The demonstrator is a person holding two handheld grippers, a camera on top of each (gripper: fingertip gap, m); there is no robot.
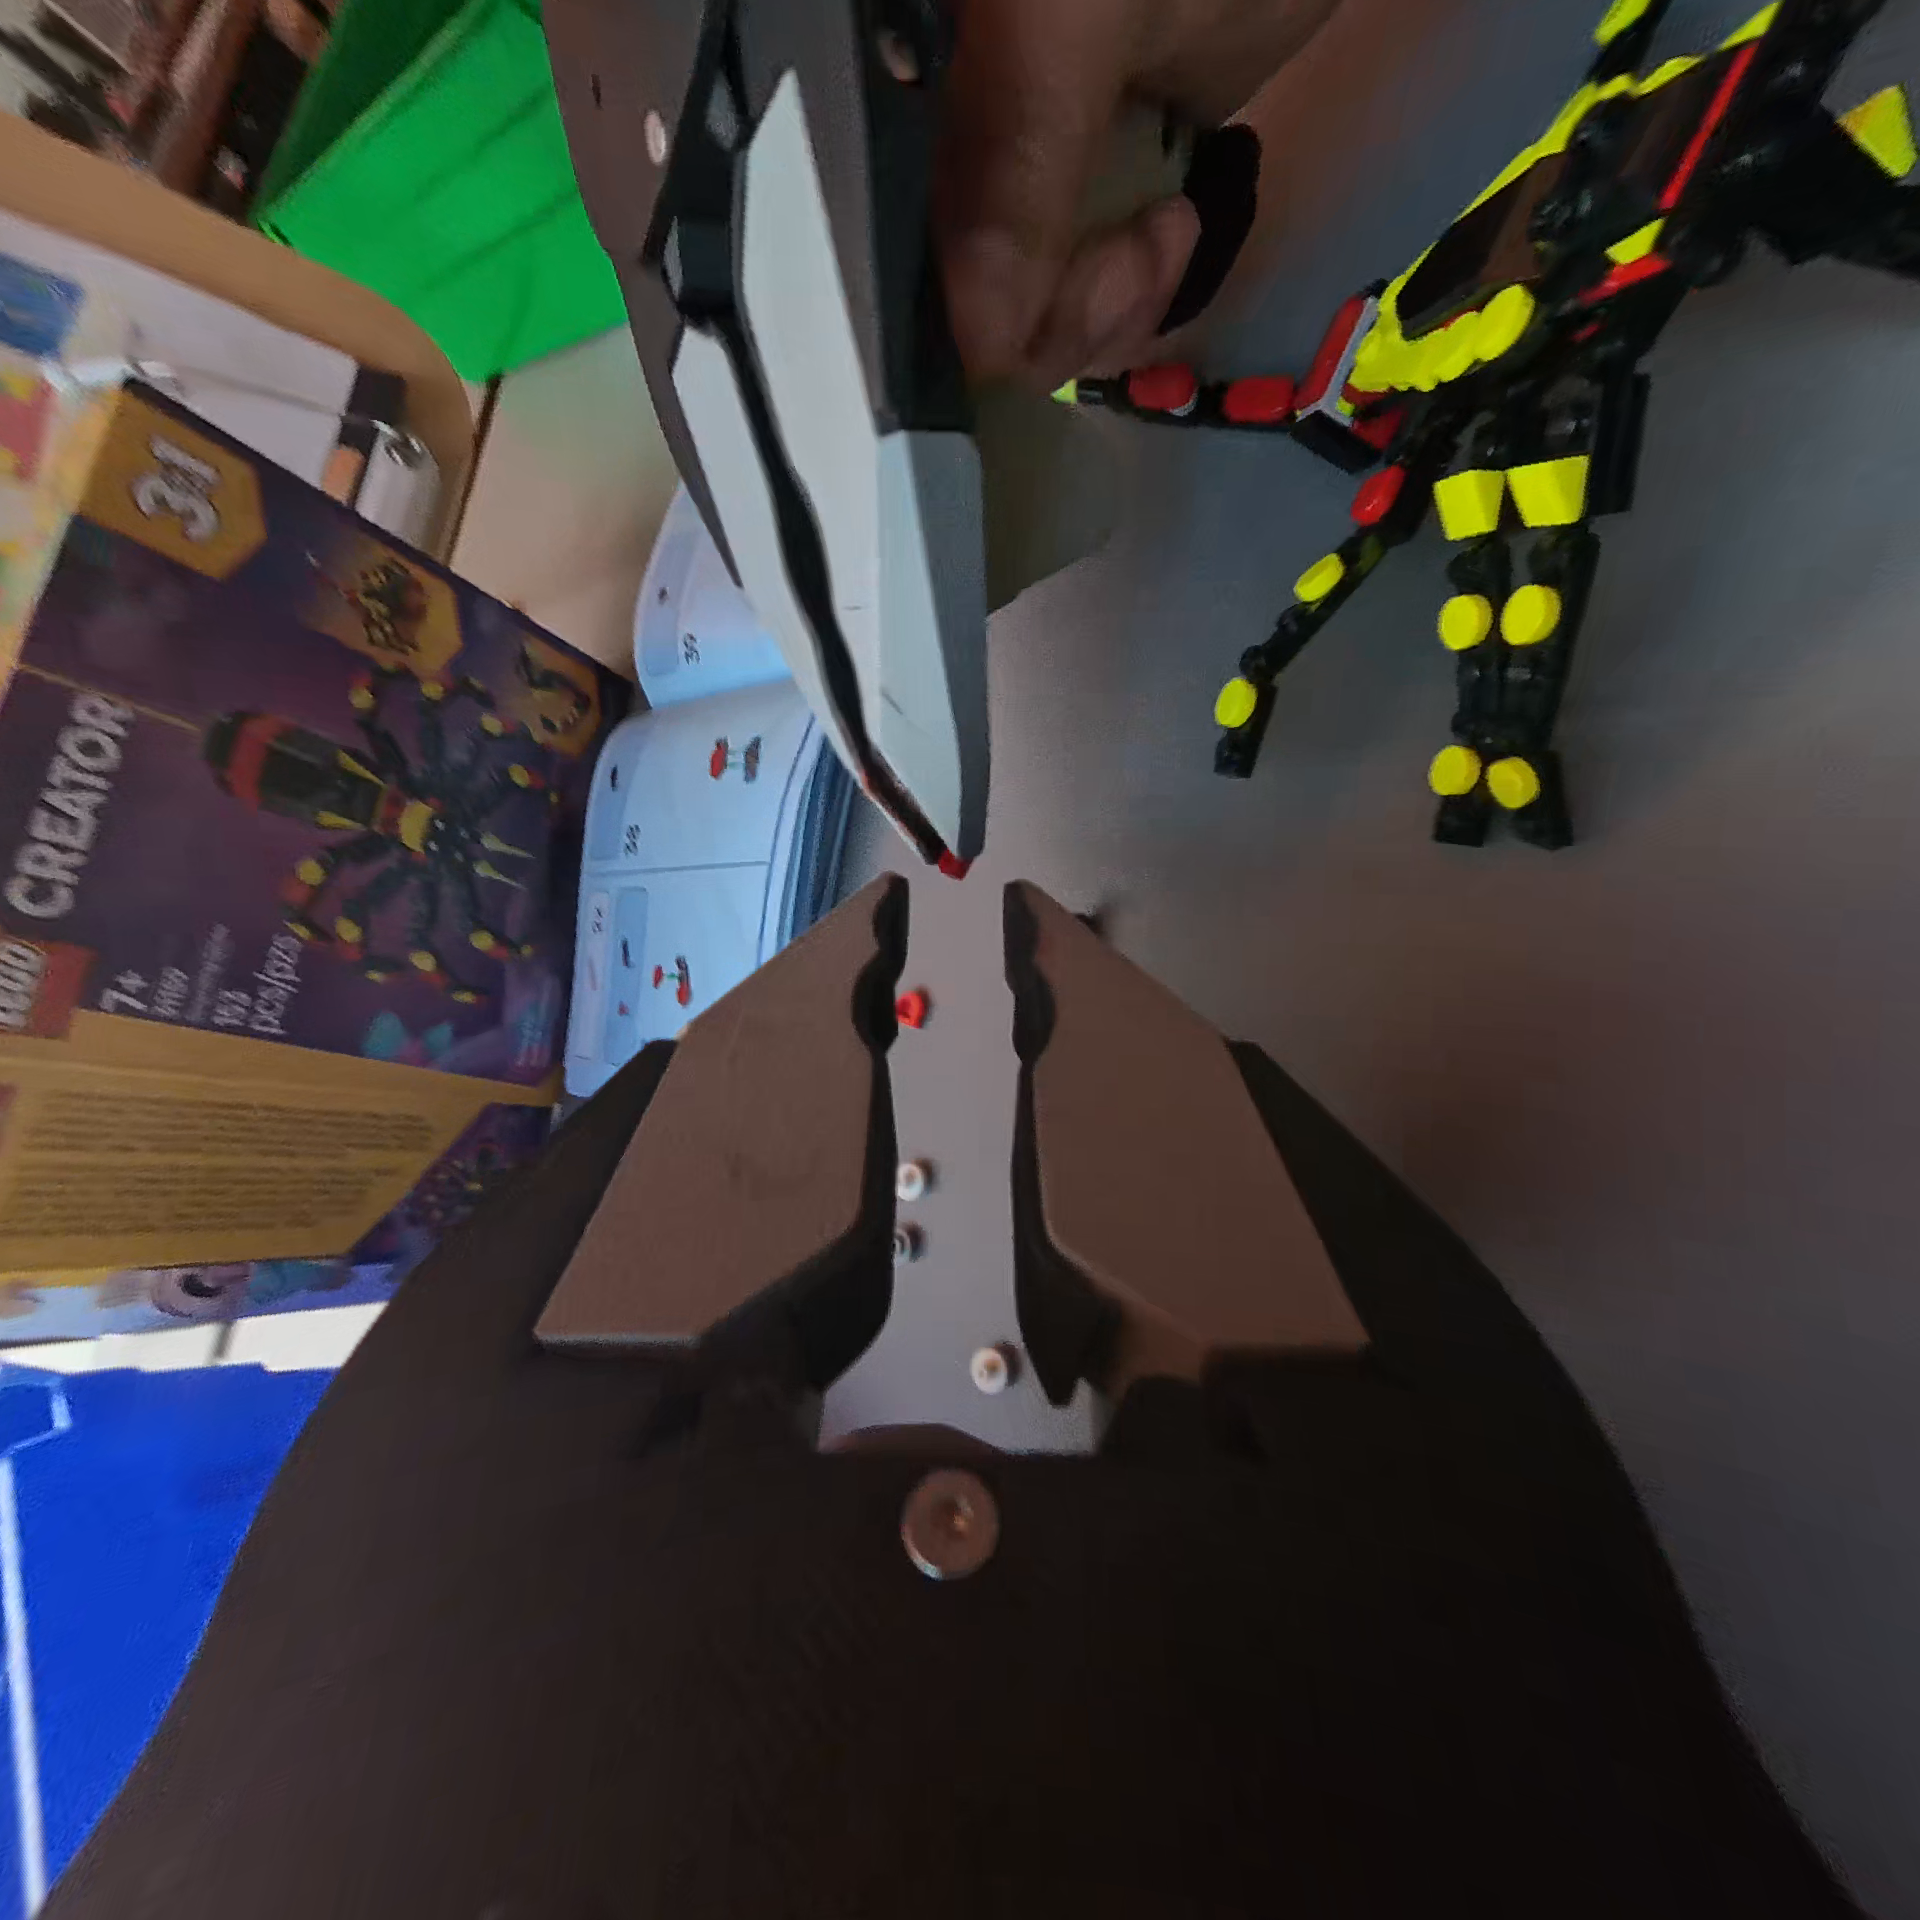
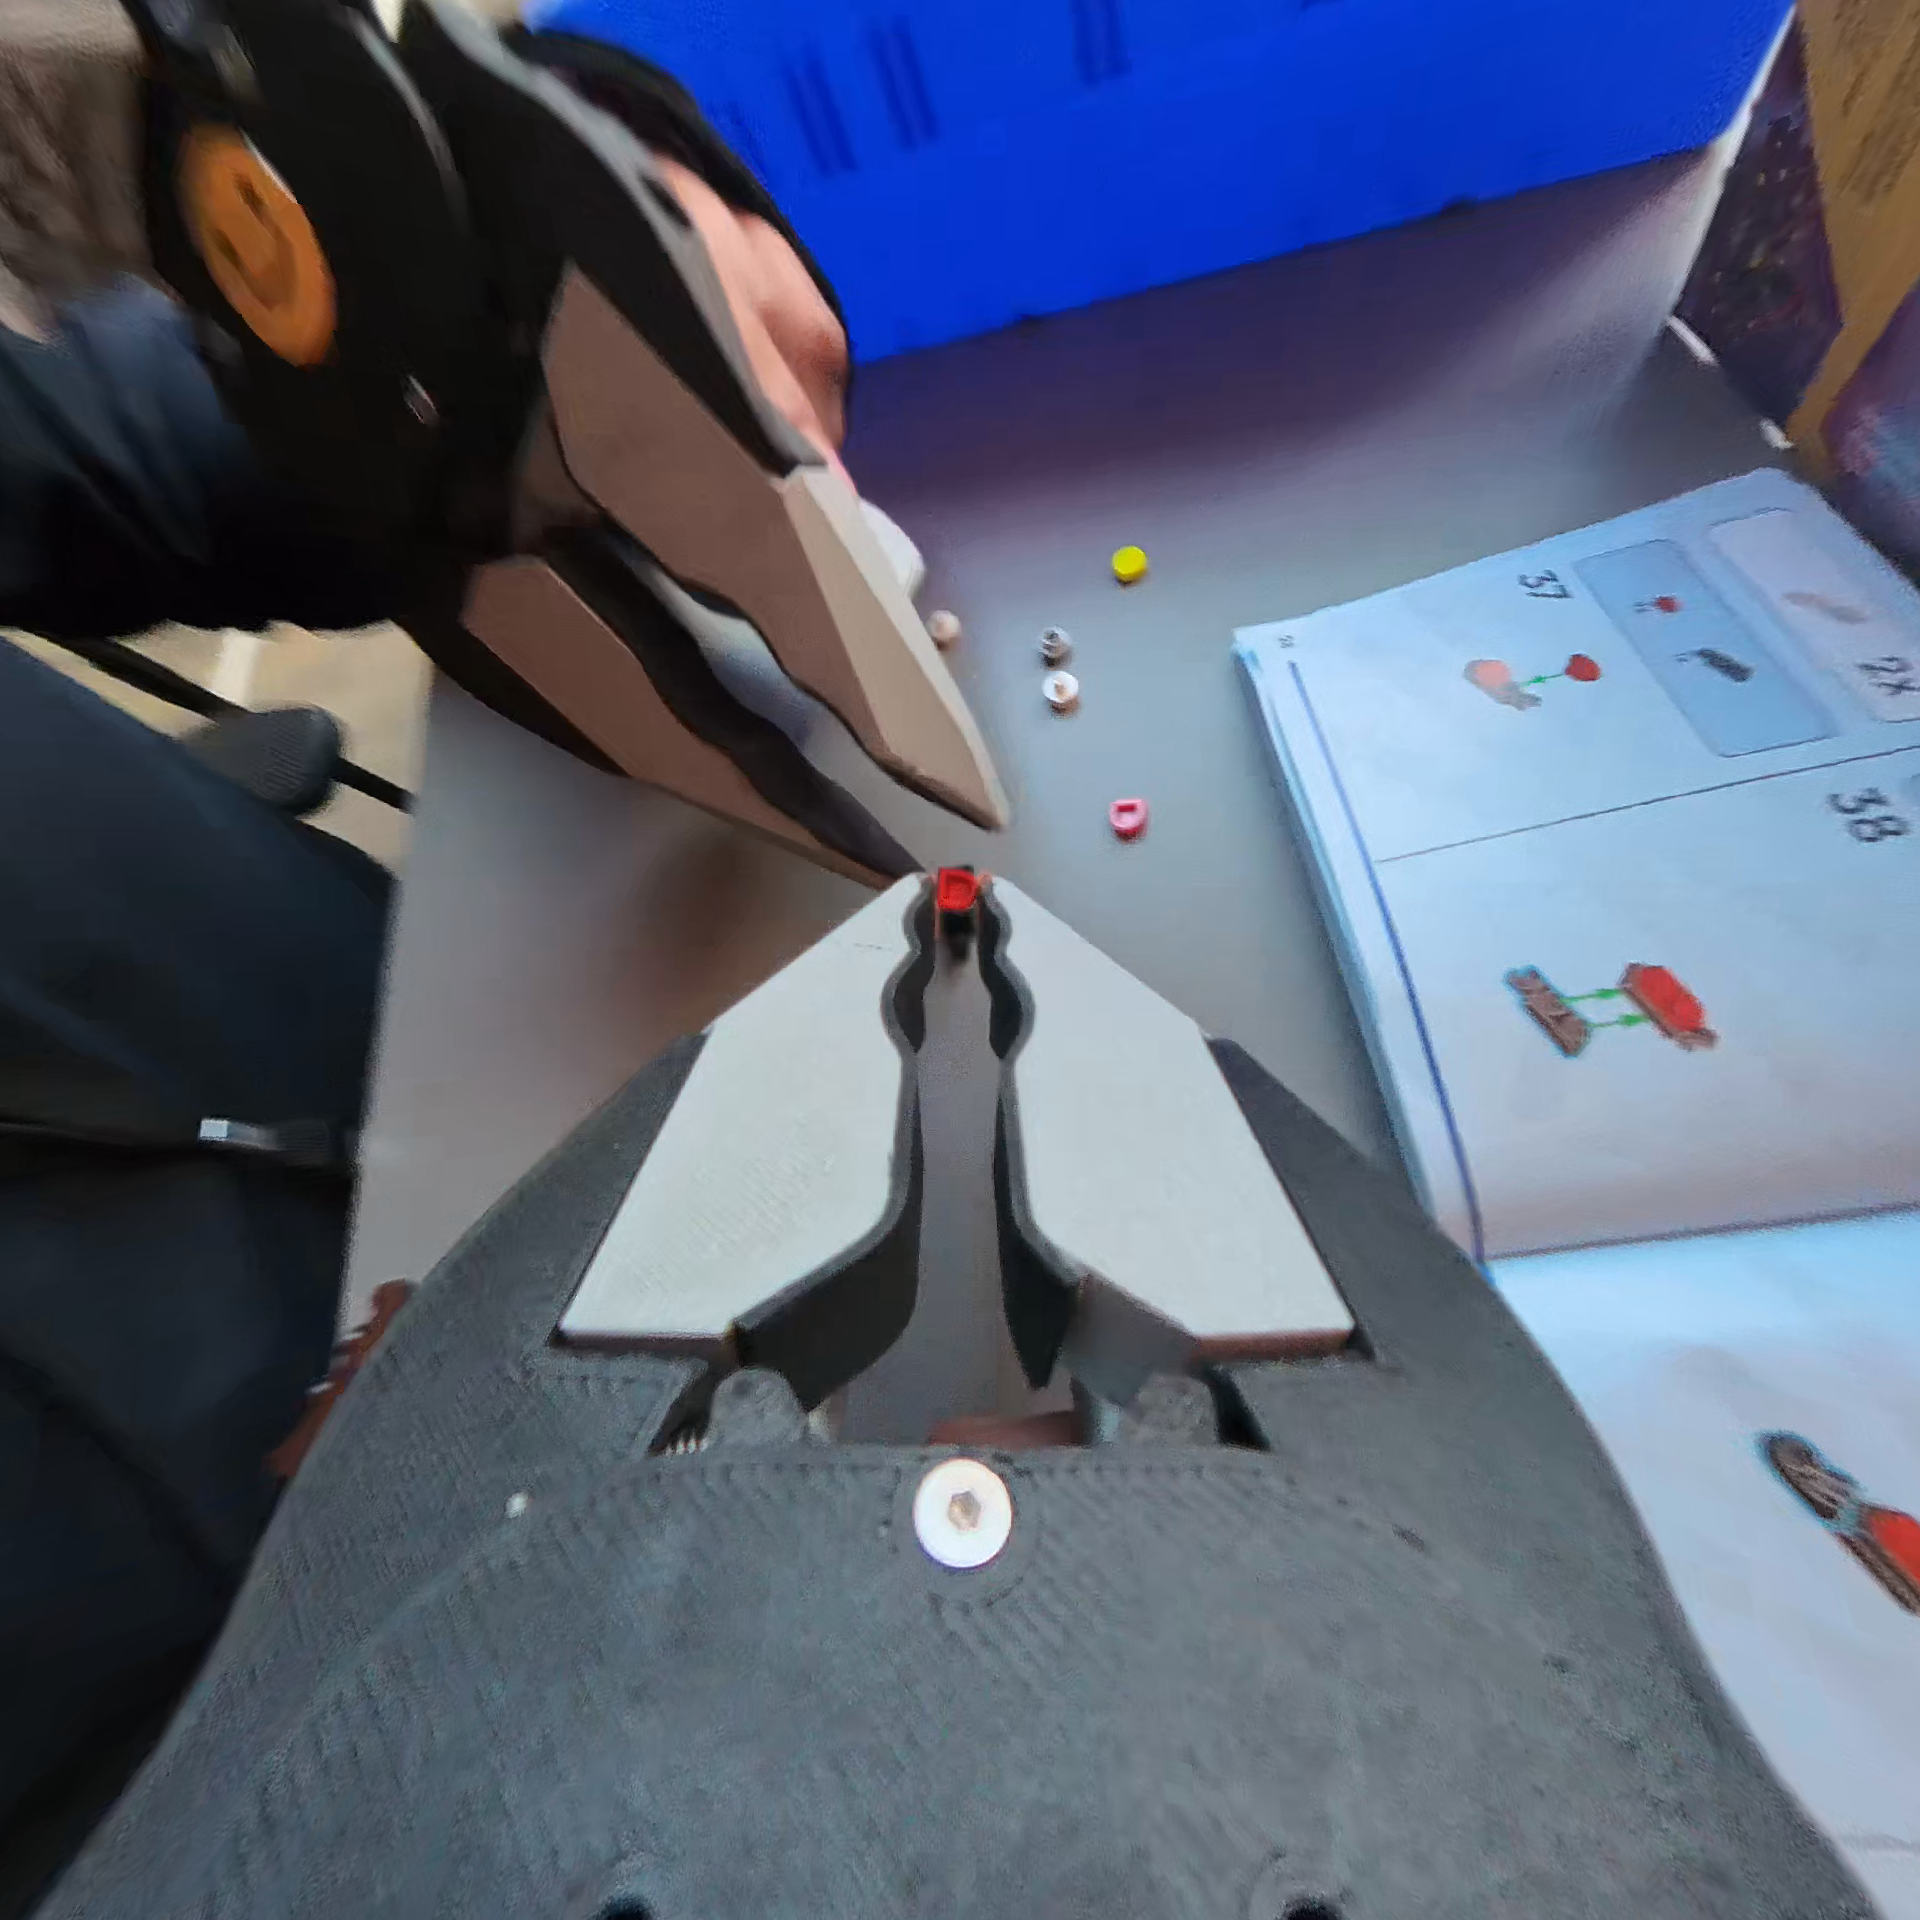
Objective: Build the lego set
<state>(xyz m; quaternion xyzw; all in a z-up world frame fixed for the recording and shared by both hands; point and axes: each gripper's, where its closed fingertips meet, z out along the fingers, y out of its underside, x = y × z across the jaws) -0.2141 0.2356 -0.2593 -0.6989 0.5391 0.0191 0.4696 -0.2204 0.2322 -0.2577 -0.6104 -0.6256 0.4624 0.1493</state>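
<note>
My right gripper (image 2: 957, 914) is shut on a small red piece (image 2: 956, 889) with a black part under it, held above the grey table (image 2: 623, 935). In the left wrist view the right gripper (image 1: 943, 850) comes down from above with the red piece (image 1: 951, 862) at its tip. My left gripper (image 1: 954, 902) is open, its tips just short of that piece, not touching it. It also shows in the right wrist view (image 2: 951, 847), coming in from the upper left. The black, yellow and red lego model (image 1: 1455, 364) stands at the far right.
Loose pieces lie on the table: a red one (image 1: 911, 1008), white round ones (image 1: 911, 1177), a yellow one (image 2: 1128, 563). The open instruction booklet (image 2: 1558, 831) lies to one side, with the set's box (image 1: 260, 831) and a blue bin (image 2: 1143, 156) nearby. Less than 4 cm separates the two grippers' tips.
</note>
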